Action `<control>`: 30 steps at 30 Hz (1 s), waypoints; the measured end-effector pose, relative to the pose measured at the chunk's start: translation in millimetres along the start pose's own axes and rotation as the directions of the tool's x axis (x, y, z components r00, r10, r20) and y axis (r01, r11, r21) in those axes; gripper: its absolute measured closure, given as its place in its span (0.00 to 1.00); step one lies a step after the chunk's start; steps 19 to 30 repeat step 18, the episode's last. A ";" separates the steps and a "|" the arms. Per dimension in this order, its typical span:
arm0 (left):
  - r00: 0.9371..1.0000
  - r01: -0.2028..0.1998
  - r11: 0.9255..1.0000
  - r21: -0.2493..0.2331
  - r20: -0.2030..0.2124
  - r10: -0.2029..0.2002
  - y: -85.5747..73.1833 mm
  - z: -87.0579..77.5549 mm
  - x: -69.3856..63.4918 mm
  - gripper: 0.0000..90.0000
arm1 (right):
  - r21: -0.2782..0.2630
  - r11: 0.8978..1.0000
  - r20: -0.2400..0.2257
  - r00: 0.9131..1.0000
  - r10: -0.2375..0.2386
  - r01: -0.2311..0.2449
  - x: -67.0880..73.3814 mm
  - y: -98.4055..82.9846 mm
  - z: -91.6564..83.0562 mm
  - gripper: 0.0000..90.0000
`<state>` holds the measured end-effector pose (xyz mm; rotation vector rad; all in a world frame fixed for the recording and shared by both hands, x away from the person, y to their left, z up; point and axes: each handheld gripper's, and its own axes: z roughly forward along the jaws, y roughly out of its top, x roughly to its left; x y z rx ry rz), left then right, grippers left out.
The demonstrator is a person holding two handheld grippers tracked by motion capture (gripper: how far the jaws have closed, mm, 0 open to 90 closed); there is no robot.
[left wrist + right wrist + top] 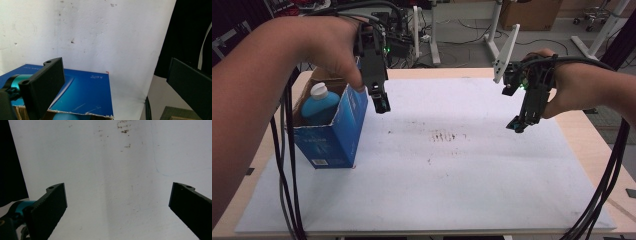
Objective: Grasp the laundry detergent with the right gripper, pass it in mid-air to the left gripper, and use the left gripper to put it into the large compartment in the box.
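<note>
A blue carton [334,132] with its top torn open stands at the left of the white sheet. Inside it sits a blue bottle with a white cap [319,102]. My left gripper [382,102] hangs open just right of the carton's upper edge, holding nothing. In the left gripper view the carton's blue side [82,93] lies below and between the spread jaws, with the gripper [113,87] above it. My right gripper [518,125] hovers open over the right part of the sheet. In the right gripper view the gripper [117,207] has bare sheet between its jaws.
The white sheet [437,175] covers most of the wooden table [584,135] and has dark smudges [444,136] near its middle. Black cables [287,170] trail down at both sides. Desk legs and boxes stand on the floor beyond the far edge.
</note>
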<state>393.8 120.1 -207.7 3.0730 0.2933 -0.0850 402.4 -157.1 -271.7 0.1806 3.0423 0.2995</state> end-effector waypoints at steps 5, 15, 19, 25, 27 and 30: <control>1.000 -0.002 1.000 -0.003 -0.007 0.002 1.0 0.3 -0.5 0.02 | -0.002 1.000 0.002 1.000 0.007 -0.007 0.5 -1.0 -0.8 0.01; 1.000 -0.006 1.000 0.000 -0.007 0.006 2.6 2.8 -0.4 0.02 | 0.002 1.000 0.000 1.000 0.002 -0.002 0.1 -0.4 -0.3 0.01; 1.000 -0.006 1.000 0.004 -0.007 0.006 3.6 4.3 0.3 0.02 | 0.007 1.000 0.005 1.000 0.005 -0.005 -0.1 0.3 0.9 0.01; 1.000 -0.006 1.000 0.004 -0.007 0.006 3.6 4.3 0.3 0.02 | 0.007 1.000 0.005 1.000 0.005 -0.005 -0.1 0.3 0.9 0.01; 1.000 -0.006 1.000 0.004 -0.007 0.006 3.6 4.3 0.3 0.02 | 0.007 1.000 0.005 1.000 0.005 -0.005 -0.1 0.3 0.9 0.01; 1.000 -0.006 1.000 0.004 -0.007 0.006 3.6 4.3 0.3 0.02 | 0.007 1.000 0.005 1.000 0.005 -0.005 -0.1 0.3 0.9 0.01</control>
